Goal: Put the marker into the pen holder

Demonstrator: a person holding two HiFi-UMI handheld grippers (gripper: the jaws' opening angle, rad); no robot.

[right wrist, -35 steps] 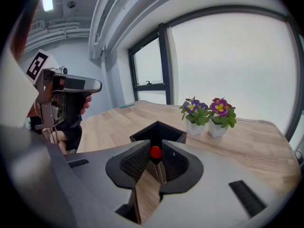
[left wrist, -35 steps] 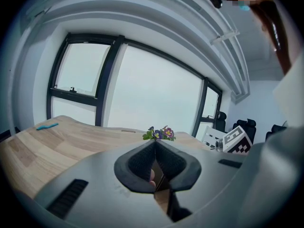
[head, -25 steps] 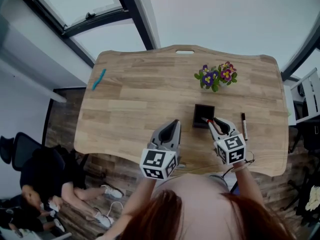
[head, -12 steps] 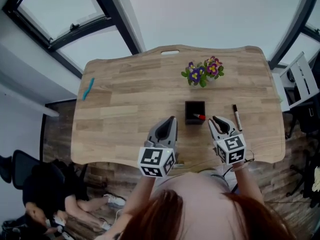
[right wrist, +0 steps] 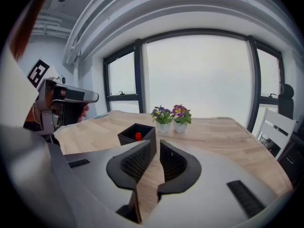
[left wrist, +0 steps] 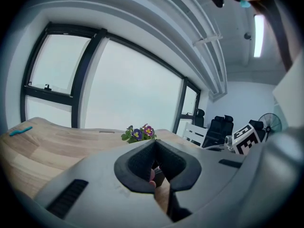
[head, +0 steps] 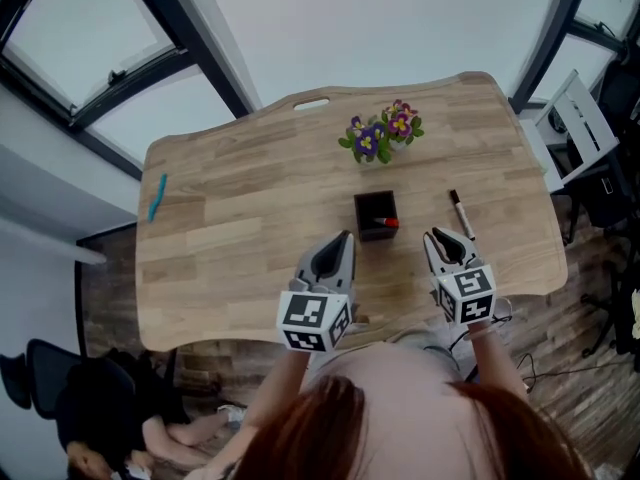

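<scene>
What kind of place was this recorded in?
Probably an office: a wooden desk with a pen holder and potted flowers on it, big windows behind it, and black office chairs nearby.

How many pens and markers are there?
3: red-capped marker in the black square pen holder, black marker lying right of it, teal pen by the wooden table's left edge. More may hide inside.

My left gripper [head: 343, 239] points away from me. Its jaws are pressed together with nothing in them. My right gripper [head: 447, 236] sits level beside it, with its jaws a little apart and holding nothing.
</scene>
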